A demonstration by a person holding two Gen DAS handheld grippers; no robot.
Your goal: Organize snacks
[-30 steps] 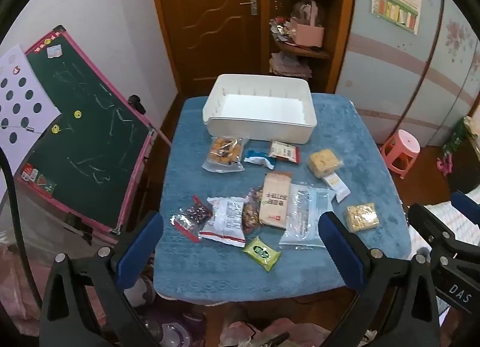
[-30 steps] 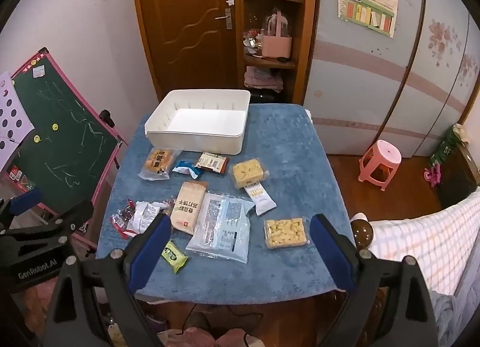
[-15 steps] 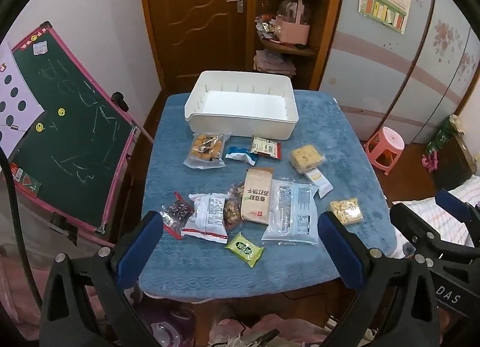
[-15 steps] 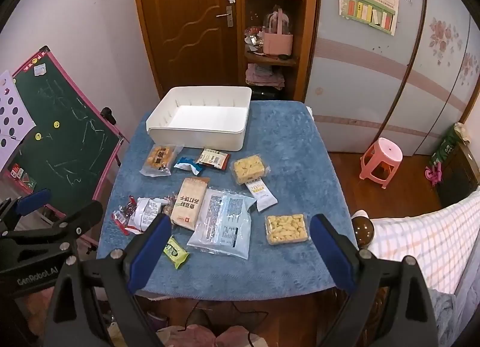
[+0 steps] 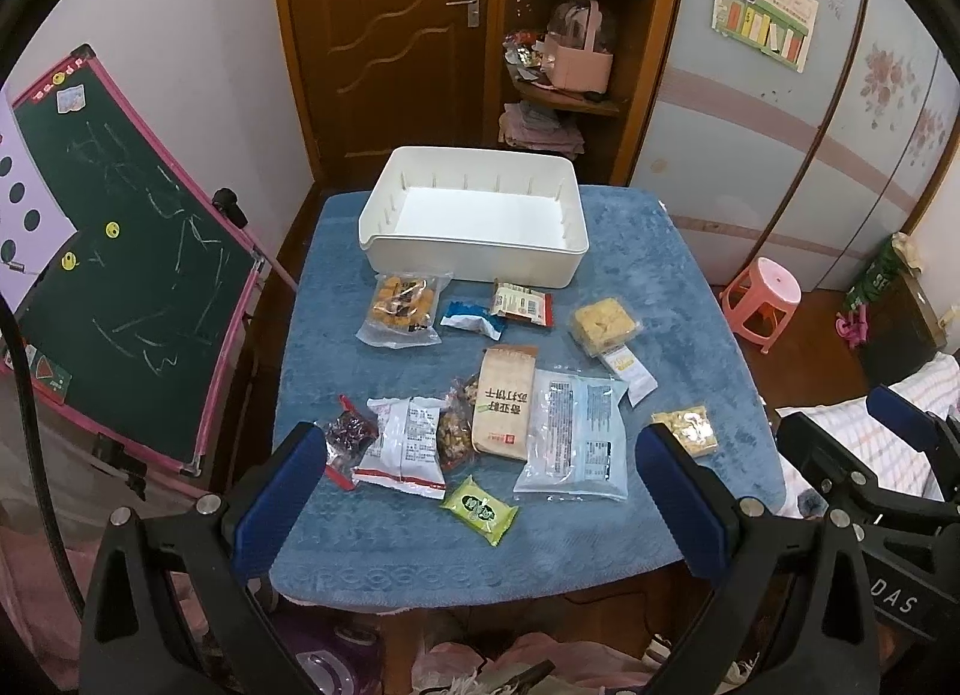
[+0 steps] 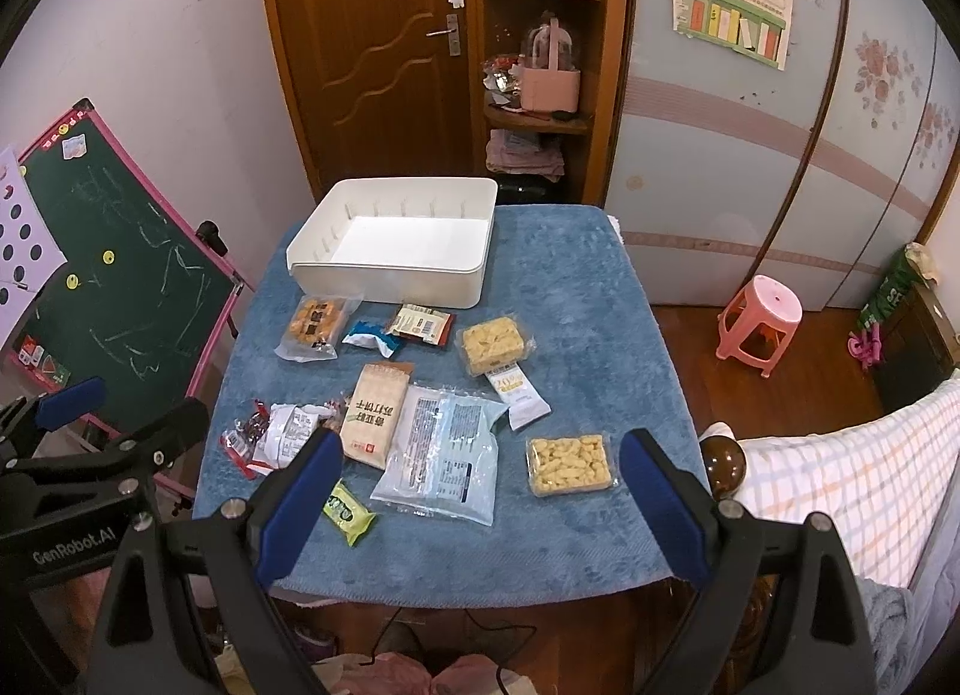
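Observation:
An empty white bin (image 5: 474, 215) stands at the far side of a blue-covered table (image 5: 630, 287); it also shows in the right wrist view (image 6: 396, 242). Several snack packets lie in front of it: a tan biscuit pack (image 5: 503, 402), a large clear blue-printed bag (image 5: 573, 434), a green packet (image 5: 479, 509), a tray of yellow puffs (image 6: 570, 464), a yellow cake square (image 6: 493, 342). My left gripper (image 5: 480, 500) is open, empty, high above the table's near edge. My right gripper (image 6: 480, 506) is open and empty, likewise above the near edge.
A green chalkboard easel (image 5: 114, 275) stands left of the table. A wooden door and shelf unit (image 5: 558, 47) are behind it. A pink stool (image 5: 759, 299) stands on the floor at right. A checked cloth (image 6: 840, 479) lies at the near right.
Both grippers have drifted slightly; the left wrist view now centres the table more. Nothing on the table has moved and both grippers stay open.

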